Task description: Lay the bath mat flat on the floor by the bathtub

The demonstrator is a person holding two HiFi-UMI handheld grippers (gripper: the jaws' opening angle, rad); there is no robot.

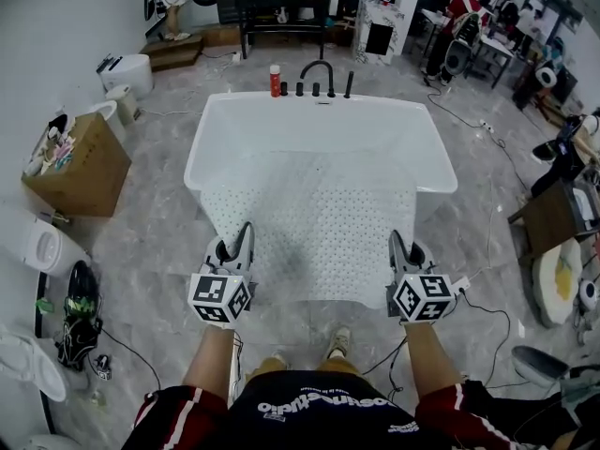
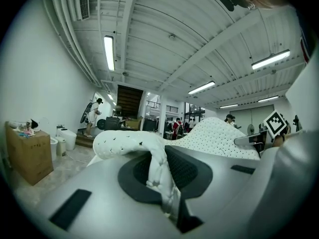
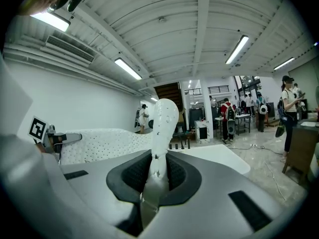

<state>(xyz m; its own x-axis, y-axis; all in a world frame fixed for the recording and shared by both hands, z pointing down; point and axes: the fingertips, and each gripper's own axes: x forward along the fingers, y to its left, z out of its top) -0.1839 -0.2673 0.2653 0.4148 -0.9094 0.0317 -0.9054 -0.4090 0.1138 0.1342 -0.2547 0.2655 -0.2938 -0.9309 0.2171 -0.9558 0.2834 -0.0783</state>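
Left claw [image 1: 234, 248], right claw [image 1: 405, 247] each clamp corner of bath mat [image 1: 319, 218], spread over bathtub [image 1: 204, 143] at 12 o'clock. Step: positioning. Next, likely: draw toward 6 o'clock, lower flat onto floor [image 1: 150, 247].

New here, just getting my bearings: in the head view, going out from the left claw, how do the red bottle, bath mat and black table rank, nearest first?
1. The bath mat: clamped in the left claw itself.
2. The red bottle: on the bathtub's far rim, left of the tap.
3. The black table: beyond the bathtub, at the back.
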